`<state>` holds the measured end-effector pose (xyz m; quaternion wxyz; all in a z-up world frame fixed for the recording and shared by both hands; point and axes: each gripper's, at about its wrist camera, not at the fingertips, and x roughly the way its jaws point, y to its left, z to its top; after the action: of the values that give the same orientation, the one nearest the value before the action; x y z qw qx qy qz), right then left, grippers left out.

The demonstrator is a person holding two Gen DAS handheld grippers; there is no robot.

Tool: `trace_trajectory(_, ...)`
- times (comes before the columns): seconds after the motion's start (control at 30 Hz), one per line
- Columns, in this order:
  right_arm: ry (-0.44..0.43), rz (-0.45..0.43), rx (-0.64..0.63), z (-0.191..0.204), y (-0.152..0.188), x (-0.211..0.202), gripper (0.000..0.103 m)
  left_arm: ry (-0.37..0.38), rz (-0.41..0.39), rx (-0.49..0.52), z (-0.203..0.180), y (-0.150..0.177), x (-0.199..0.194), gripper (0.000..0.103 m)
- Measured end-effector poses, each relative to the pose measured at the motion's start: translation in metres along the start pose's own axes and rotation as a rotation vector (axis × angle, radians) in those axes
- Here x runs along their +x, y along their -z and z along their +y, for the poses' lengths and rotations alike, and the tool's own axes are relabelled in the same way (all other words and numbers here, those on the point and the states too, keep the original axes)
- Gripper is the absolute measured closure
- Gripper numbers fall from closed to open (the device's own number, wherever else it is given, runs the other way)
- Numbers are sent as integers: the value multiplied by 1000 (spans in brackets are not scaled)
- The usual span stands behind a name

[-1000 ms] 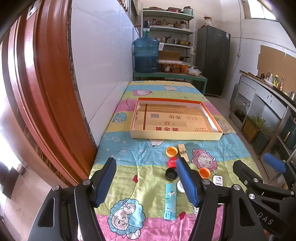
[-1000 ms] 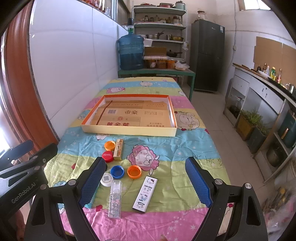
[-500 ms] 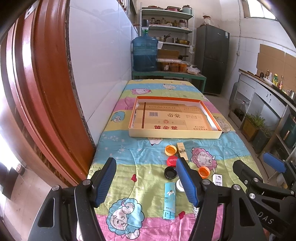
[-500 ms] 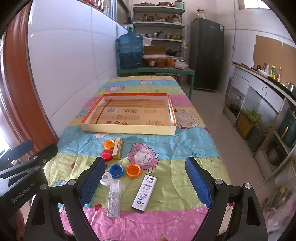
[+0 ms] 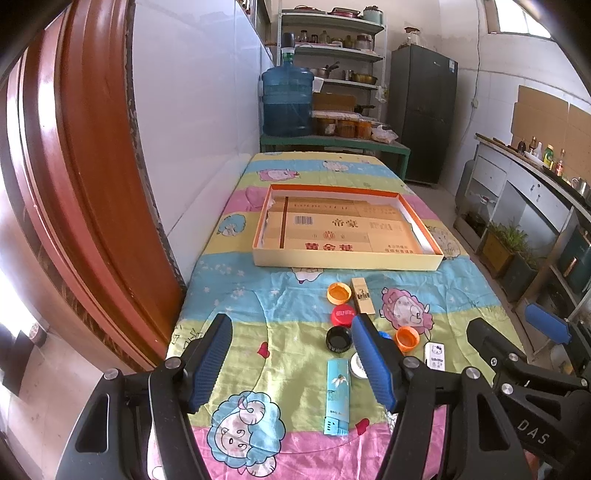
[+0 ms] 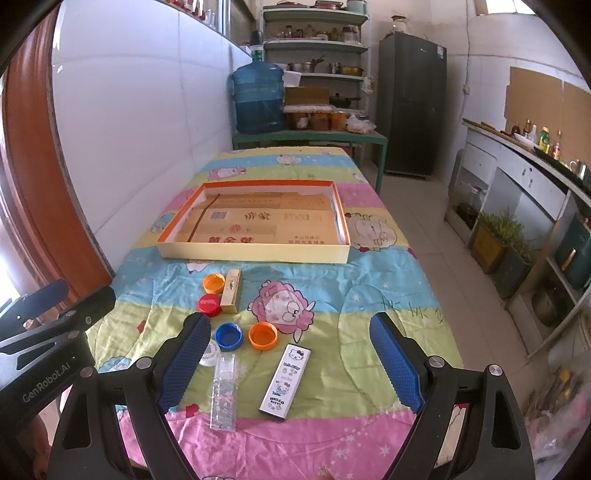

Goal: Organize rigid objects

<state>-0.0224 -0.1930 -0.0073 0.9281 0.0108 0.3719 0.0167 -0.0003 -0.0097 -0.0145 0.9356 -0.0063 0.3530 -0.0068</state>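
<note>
Bright daylight enters from a high window (image 5: 524,22) at the upper right, leaving the white tiled wall (image 6: 147,110) evenly lit with a soft sheen; shadows on the quilt (image 6: 369,288) are faint. Fisheye bending curves the edges, corners go black, and the lower right rim blurs

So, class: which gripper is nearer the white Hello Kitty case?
Right. The right gripper frames the white Hello Kitty case between its open fingers; the left gripper hovers to the case's left.
</note>
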Motion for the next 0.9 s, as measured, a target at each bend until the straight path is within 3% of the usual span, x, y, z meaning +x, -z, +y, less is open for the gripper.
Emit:
trace_trajectory(0.5,35,74,40,-24,25,23,14,79,73,26,6,27,27,36)
trace_trajectory(0.7,7,130,64,-32,42,39,14,133,147,84,-10,50,47,36)
trace_trajectory(0.9,-4,148,98,-35,47,52,14,134,188,116,-21,60,66,40)
